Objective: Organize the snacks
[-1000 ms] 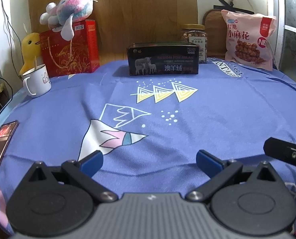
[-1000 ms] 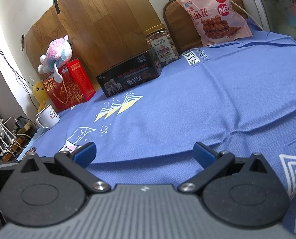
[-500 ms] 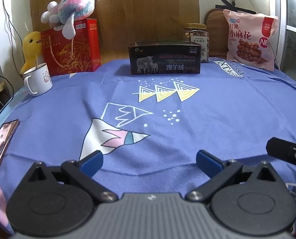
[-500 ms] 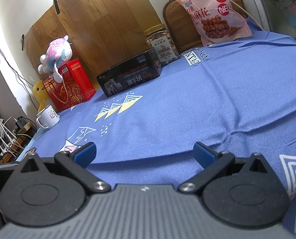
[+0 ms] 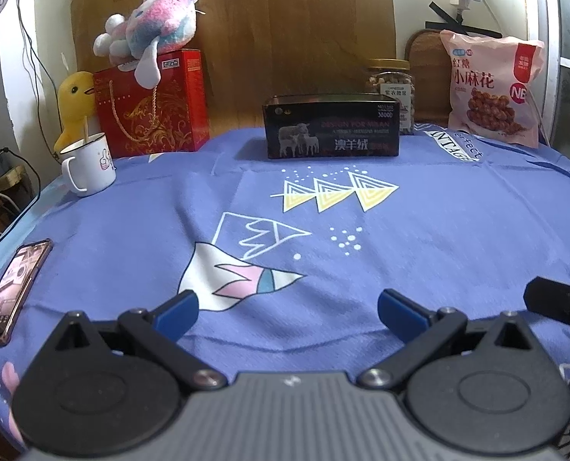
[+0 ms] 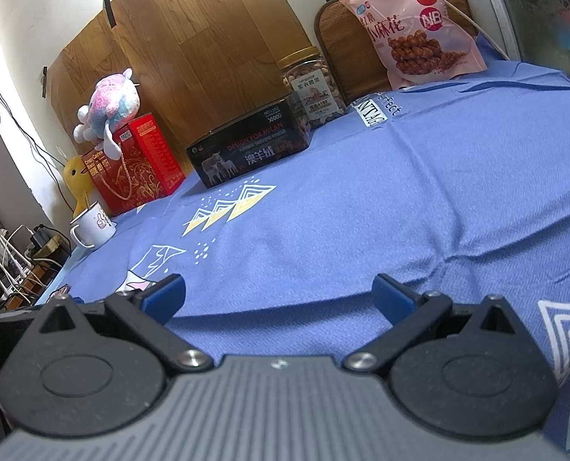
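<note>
Both tongs, left [image 5: 286, 309] and right [image 6: 279, 297], hovered spread apart and empty over the blue-clothed tabletop [image 5: 457, 230], apparently poised to collect the snack bag [image 5: 492, 90] and nut jar [image 5: 394, 90] lined up along its far edge.

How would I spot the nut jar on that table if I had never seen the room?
Look to the far edge of the blue tablecloth, against the wooden wall panel. There a long black box with sheep on it lies flat; the nut jar stands just behind its right end, left of the pink snack bag. It is the only clear container, with a gold lid and a white label.
</note>
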The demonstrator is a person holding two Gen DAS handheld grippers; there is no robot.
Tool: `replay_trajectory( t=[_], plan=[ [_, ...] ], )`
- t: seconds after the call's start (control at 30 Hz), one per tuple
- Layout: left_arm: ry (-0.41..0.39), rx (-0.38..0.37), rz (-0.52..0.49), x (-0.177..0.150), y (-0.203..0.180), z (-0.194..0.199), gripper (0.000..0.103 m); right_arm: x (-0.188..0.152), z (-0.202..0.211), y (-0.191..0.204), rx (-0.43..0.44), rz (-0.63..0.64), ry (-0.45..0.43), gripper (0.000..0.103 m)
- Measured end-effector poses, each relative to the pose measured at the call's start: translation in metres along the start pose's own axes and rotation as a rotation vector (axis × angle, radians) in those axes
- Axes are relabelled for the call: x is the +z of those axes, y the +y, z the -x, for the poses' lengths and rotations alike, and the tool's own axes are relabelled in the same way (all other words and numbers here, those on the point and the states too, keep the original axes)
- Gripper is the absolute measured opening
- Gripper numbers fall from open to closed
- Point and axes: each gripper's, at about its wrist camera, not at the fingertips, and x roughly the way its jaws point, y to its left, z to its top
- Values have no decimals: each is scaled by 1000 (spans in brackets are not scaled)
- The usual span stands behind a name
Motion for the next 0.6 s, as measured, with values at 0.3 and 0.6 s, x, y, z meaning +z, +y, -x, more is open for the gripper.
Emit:
replay_trajectory(
  t=[0.3, 0.6],
  plan=[
    [-38, 20, 4, 1, 2, 5, 103, 0, 1, 0, 0, 0, 0, 103],
    [-39, 36, 25, 1, 8, 4, 103, 0, 0, 0, 1, -1, 2, 103]
  ],
)
